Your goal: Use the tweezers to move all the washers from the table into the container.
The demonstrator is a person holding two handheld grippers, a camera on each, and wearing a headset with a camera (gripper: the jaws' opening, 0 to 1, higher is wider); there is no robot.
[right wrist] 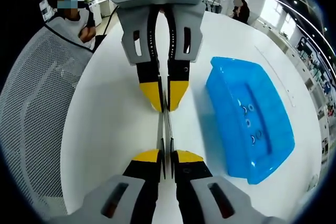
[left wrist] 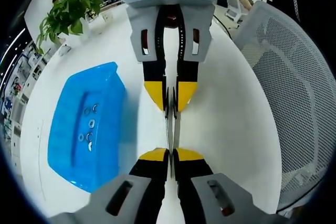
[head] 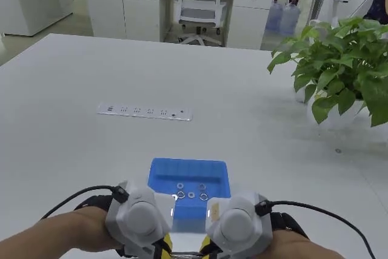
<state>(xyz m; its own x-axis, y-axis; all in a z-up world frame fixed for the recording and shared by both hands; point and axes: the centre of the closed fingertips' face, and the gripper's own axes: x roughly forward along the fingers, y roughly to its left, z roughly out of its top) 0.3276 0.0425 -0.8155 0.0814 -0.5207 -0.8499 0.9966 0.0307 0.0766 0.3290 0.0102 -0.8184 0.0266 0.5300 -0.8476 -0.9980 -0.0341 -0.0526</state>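
Observation:
A blue container [head: 209,171] sits on the white table just beyond my two grippers, with several small metal washers [head: 191,192] lying in it. My left gripper [left wrist: 170,157] and right gripper [right wrist: 164,157] point at each other, tip to tip. Both are shut on the thin metal tweezers [left wrist: 170,127], which bridge the gap between them. In the right gripper view the tweezers [right wrist: 164,129] run up to the left gripper's yellow tips. The container [left wrist: 68,129] lies left of the tweezers in the left gripper view and right of them [right wrist: 273,129] in the right gripper view.
A white power strip [head: 145,112] lies on the table beyond the container. A potted plant [head: 339,71] stands at the right. A mesh chair back [left wrist: 283,93] is close behind the grippers. Desks and an office chair [head: 200,4] are at the back.

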